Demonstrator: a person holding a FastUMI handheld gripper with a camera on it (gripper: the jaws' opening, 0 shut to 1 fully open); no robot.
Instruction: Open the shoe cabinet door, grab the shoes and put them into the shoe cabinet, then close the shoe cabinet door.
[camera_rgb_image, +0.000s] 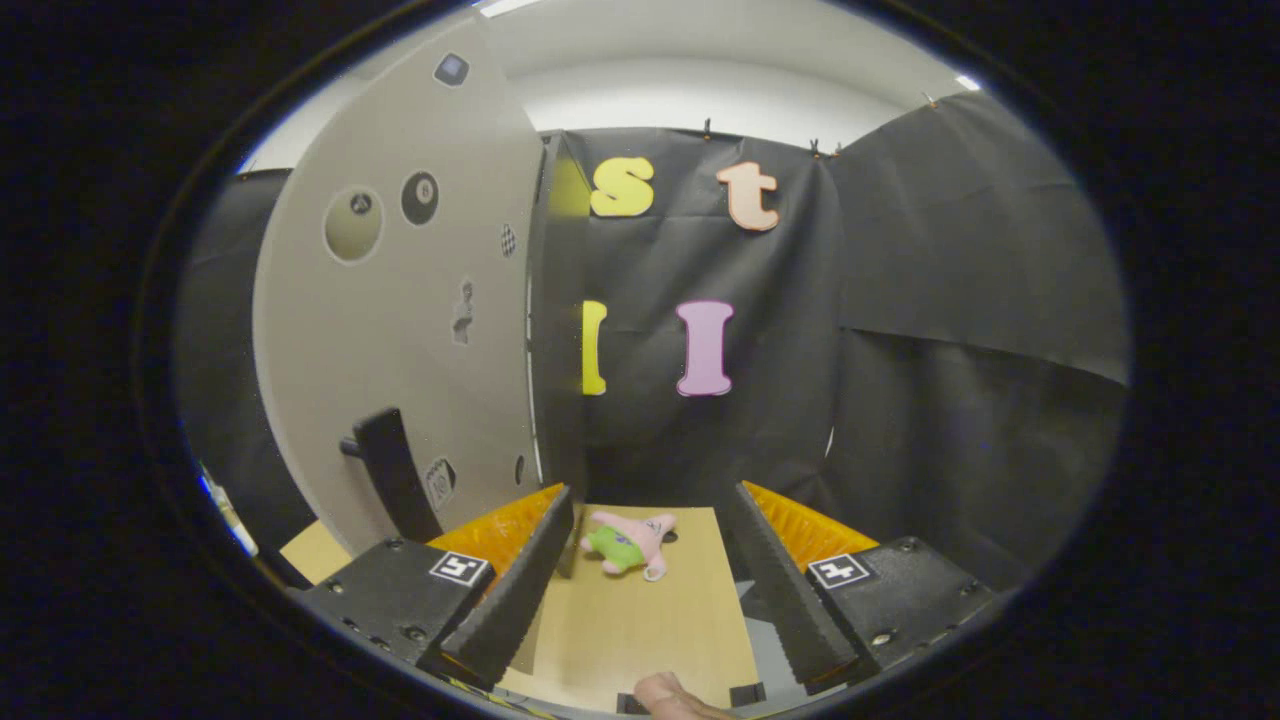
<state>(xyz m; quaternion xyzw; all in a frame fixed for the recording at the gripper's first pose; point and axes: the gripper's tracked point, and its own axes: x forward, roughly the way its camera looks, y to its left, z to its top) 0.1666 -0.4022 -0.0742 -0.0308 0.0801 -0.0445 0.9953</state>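
Note:
The shoe cabinet's grey door (400, 330) stands tall to the left of my fingers, dotted with small stickers. Its black handle (392, 485) sticks out low on the door, just beyond the left finger. The cabinet's dark side (560, 360) runs down behind the door's right edge. I cannot tell whether the door is ajar. My gripper (652, 495) is open, its fingers wide apart over the wooden tabletop (650, 630), with nothing between them.
A small pink and green plush toy (628, 543) lies on the tabletop just ahead, between the fingers. Black cloth walls close the booth behind and to the right. A person's fingertip (668, 695) shows below the fingers.

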